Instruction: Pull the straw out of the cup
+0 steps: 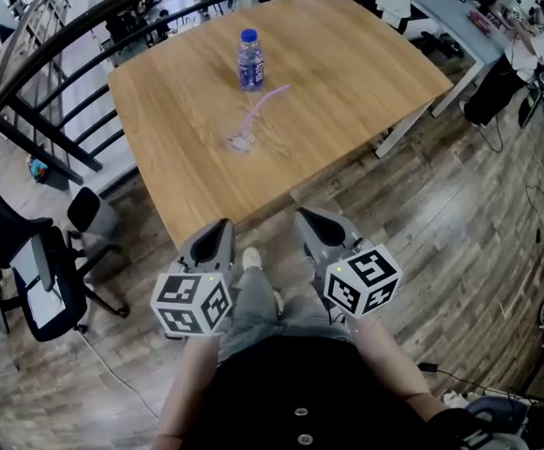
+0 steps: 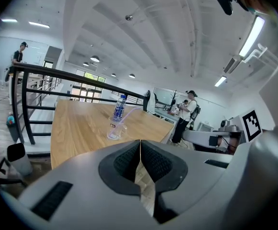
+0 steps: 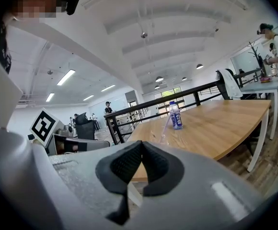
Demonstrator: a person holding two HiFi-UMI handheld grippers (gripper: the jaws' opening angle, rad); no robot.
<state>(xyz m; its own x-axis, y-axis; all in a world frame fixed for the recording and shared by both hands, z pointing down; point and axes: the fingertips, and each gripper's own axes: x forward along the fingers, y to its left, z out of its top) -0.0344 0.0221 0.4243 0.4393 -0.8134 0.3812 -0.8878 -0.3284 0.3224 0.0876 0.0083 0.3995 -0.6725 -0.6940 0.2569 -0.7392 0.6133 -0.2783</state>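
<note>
A clear cup stands on the wooden table, with a pale pink straw leaning out of it to the upper right. The cup and straw also show in the left gripper view; in the right gripper view the straw rises from a faint cup. My left gripper and right gripper hang side by side just short of the table's near edge, well back from the cup. Both are shut with nothing between the jaws.
A blue-capped water bottle stands just behind the cup. A black railing runs along the table's left and far side. A black office chair stands on the floor at left. A person works at a desk at the far right.
</note>
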